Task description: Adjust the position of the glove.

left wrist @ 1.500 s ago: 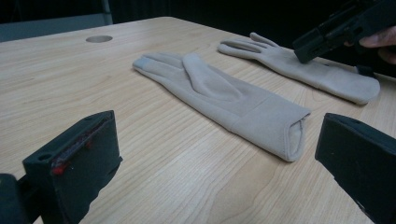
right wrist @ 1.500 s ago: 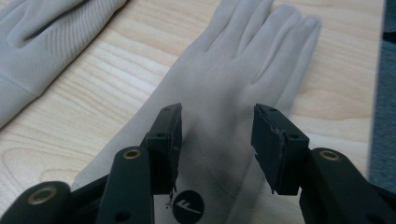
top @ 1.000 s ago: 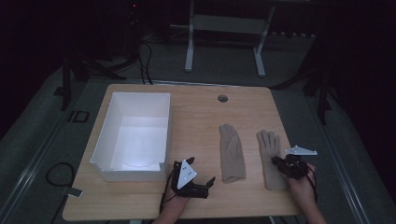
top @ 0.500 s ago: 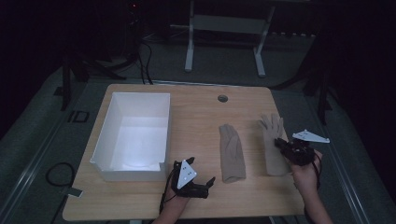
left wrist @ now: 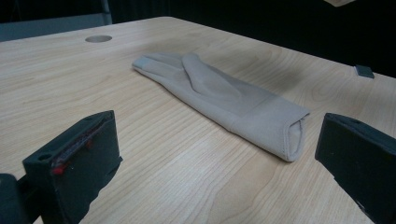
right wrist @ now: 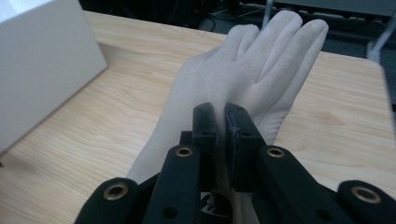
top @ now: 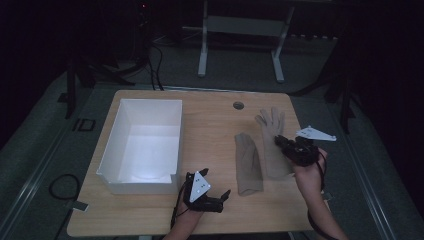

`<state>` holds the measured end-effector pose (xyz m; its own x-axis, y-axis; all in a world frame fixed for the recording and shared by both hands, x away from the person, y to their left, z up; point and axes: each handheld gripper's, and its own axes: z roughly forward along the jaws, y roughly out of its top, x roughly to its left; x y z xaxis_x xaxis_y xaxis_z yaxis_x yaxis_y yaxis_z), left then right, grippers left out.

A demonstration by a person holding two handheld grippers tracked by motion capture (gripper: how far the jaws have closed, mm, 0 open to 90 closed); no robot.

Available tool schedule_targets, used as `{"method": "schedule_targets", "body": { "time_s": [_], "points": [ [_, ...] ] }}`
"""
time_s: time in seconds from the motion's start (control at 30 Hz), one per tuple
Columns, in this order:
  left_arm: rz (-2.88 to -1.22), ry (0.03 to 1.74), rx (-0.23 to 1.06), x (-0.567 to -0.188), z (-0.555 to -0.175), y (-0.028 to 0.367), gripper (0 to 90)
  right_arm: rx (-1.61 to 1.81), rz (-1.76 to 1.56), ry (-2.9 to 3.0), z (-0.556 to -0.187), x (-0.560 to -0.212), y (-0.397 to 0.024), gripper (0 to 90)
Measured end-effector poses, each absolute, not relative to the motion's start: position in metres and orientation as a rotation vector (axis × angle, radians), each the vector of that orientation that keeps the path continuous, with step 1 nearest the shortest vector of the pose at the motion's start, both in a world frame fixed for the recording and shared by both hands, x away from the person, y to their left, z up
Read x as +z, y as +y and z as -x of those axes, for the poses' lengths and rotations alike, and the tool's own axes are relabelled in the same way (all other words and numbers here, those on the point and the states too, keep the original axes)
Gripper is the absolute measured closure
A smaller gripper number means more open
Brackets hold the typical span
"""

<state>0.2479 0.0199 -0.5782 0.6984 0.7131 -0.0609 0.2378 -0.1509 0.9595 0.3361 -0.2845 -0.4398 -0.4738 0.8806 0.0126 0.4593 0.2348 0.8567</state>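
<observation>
Two beige gloves are on the wooden table (top: 210,120). One glove (top: 247,162) lies flat with its cuff toward me; in the left gripper view that glove (left wrist: 219,93) lies just ahead of my left gripper (left wrist: 219,140), whose jaws stand wide open and apart from it. My left gripper (top: 220,197) rests near the table's front edge. My right gripper (top: 281,142) is shut on the other glove (top: 272,132) and holds it raised, fingers pointing away. In the right gripper view the right gripper (right wrist: 221,119) pinches the pale glove (right wrist: 261,65) between its pads.
A white open box (top: 107,150) stands on the left half of the table, seen as a white wall (right wrist: 42,60) in the right gripper view. A round cable hole (top: 238,105) sits near the far edge. Dark floor and a metal stand lie beyond the table.
My right gripper has risen and moved away from me, carrying its glove up and toward the far side. The left gripper and the other glove have stayed put.
</observation>
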Motion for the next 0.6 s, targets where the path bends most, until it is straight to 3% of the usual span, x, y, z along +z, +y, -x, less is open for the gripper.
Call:
{"method": "schedule_targets", "body": {
  "time_s": [0.33, 0.6],
  "points": [
    [-1.715, 0.766, 0.494, -0.578, -0.248, 0.02, 0.1, 1.145, -1.208, 2.099, -0.343, -0.463, -0.241, 83.4],
    [-1.716, 0.766, 0.495, -0.578, -0.248, 0.02, 0.1, 1.108, -1.32, 2.094, -0.345, -0.49, -0.236, 83.3]
  ]
}}
